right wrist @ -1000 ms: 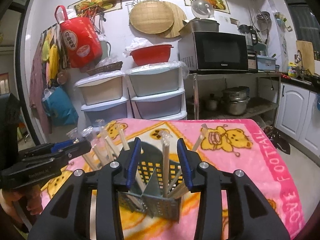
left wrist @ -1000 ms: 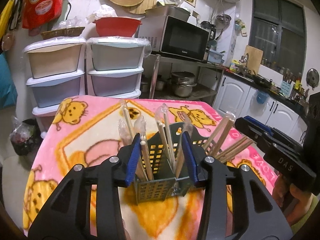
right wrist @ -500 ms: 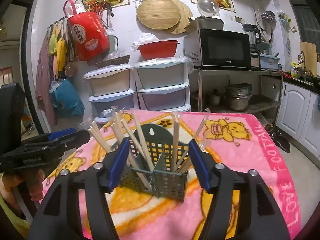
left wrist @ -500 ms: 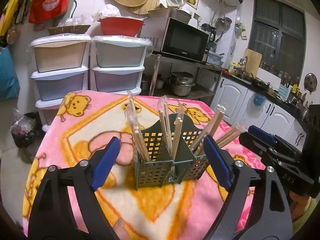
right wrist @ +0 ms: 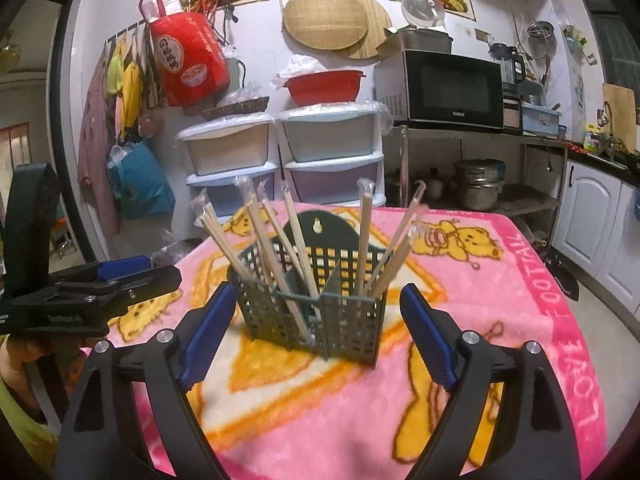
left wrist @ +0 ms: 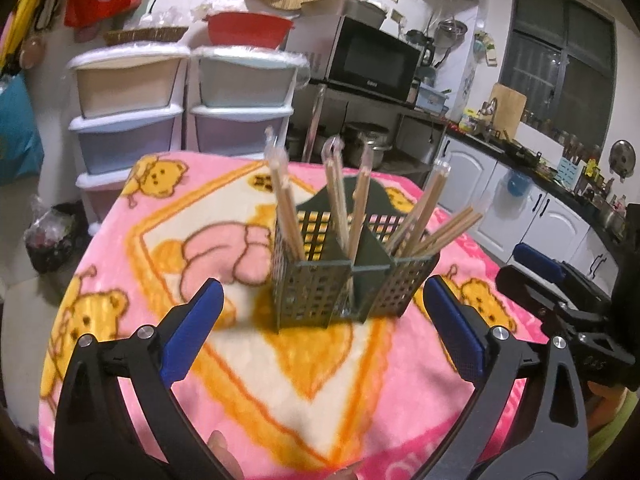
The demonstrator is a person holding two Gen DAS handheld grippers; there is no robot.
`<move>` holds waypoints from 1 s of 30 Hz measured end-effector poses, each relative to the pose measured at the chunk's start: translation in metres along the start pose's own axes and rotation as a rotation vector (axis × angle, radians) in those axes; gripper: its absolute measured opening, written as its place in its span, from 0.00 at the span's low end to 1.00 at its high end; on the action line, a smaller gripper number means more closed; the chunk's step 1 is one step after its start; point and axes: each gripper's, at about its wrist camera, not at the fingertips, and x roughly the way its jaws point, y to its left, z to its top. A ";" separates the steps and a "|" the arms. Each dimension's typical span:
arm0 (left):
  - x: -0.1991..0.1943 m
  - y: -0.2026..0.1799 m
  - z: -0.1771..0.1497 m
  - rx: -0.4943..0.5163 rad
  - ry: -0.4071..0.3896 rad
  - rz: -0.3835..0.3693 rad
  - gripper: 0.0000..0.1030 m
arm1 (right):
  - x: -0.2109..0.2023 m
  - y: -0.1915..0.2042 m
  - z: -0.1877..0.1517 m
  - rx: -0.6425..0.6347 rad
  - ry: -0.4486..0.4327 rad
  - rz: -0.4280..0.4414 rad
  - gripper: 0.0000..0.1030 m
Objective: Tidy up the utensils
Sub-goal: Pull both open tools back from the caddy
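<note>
Both grippers have backed away from the green utensil caddy (left wrist: 352, 276). The left gripper (left wrist: 324, 328) and right gripper (right wrist: 316, 330), closed narrowly a second ago, now stand wide open, gripping nothing.

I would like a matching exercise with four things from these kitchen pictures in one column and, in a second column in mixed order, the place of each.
Things:
1. chopsticks
2. red basin
3. microwave
4. green holder

Places:
A. on the metal shelf
B. on the pink blanket
C. on top of the plastic drawers
D. standing in the holder's compartments

Pairs: 1-D, 2-C, 3-A, 4-B
</note>
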 end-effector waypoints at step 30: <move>0.004 -0.014 -0.071 0.073 -0.169 0.056 0.90 | -0.016 -0.014 -0.077 0.028 -0.148 -0.167 0.93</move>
